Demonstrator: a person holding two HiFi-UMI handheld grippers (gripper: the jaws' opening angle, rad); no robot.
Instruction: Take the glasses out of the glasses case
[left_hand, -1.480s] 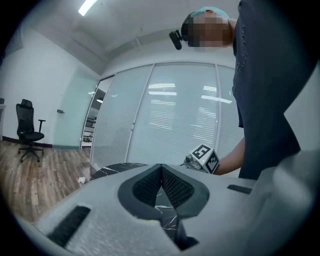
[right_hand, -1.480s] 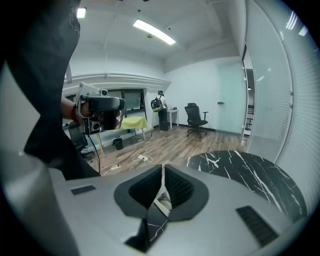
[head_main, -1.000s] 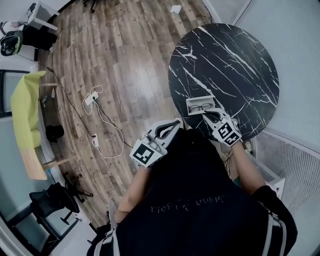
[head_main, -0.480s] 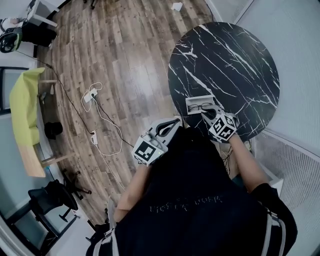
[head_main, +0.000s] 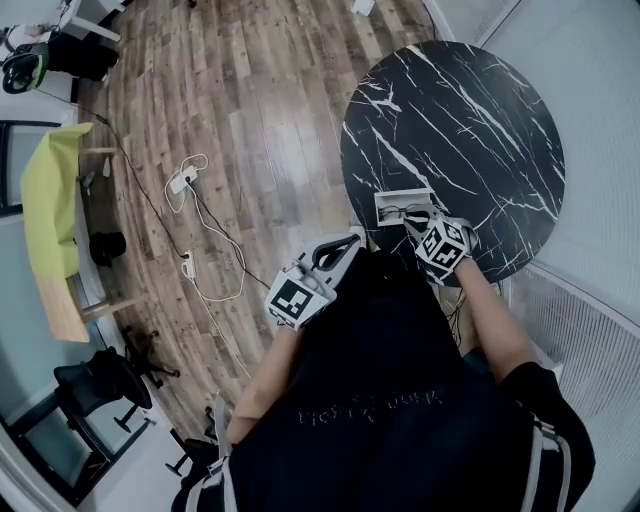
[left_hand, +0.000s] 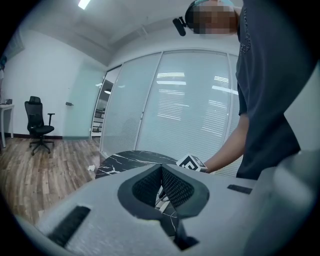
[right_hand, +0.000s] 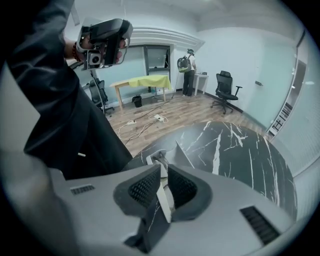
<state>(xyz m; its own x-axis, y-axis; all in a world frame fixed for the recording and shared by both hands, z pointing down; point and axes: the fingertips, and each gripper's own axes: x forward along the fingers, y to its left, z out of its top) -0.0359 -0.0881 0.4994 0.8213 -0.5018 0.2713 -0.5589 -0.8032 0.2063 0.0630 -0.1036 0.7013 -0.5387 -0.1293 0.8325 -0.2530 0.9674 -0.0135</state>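
Observation:
An open white glasses case (head_main: 388, 200) lies near the front edge of the round black marble table (head_main: 470, 120), with dark-framed glasses (head_main: 401, 211) inside. My right gripper (head_main: 424, 224) sits at the case's right end. In the right gripper view its jaws (right_hand: 164, 171) are closed on a thin white edge of the case (right_hand: 161, 159). My left gripper (head_main: 338, 254) hangs off the table beside my body. Its pads meet at the tip with nothing between them (left_hand: 161, 170), and the table (left_hand: 127, 159) lies beyond.
White cables and a power strip (head_main: 183, 186) lie on the wooden floor left of the table. A yellow-covered desk (head_main: 55, 210) and an office chair (head_main: 95, 385) stand far left. A white slatted panel (head_main: 575, 320) is at right. A person with a backpack (right_hand: 188, 70) stands far off.
My right gripper has crept up to the case's right end and its marker cube has turned. The left gripper has barely moved.

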